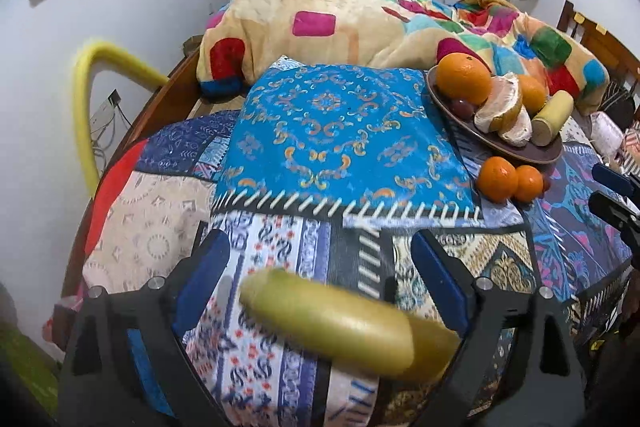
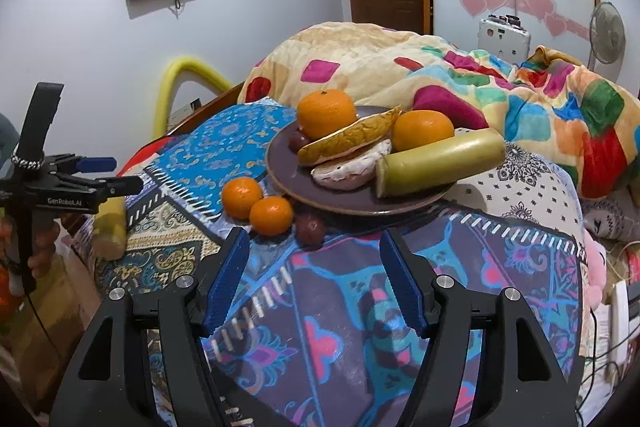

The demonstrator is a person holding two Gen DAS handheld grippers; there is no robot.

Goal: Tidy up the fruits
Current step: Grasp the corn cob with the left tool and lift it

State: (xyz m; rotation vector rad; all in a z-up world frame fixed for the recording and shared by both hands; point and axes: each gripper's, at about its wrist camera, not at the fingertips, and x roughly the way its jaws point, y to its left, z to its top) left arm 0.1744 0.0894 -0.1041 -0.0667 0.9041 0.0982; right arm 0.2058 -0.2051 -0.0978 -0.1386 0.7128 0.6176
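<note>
The left gripper (image 1: 320,267) has its jaws wide apart, and a yellow-green cane piece (image 1: 344,319) is in the gap between them, blurry. It looks close to the right blue pad but I cannot tell if the pads press on it, so it does not look gripped. From the right wrist view, the same piece (image 2: 109,229) hangs just below the left gripper (image 2: 116,175), over the edge of the bed. The right gripper (image 2: 314,275) has its jaws partly open with nothing between them, only the patchwork bed cover (image 2: 360,327) under them. Just past its fingertips lie two small oranges (image 2: 256,205) touching each other, and a dark round plum (image 2: 310,229) right beside them. Behind these sits a brown plate (image 2: 280,171) on the cover. On the plate are two bigger oranges (image 2: 326,113), a peeled fruit with its yellow peel (image 2: 344,143), another dark plum (image 2: 298,141) and a second cane piece (image 2: 440,163) that sticks out over the rim. A blue pillow (image 1: 344,131) lies left of the plate, and a bright blanket (image 2: 520,91) is piled behind it.
</note>
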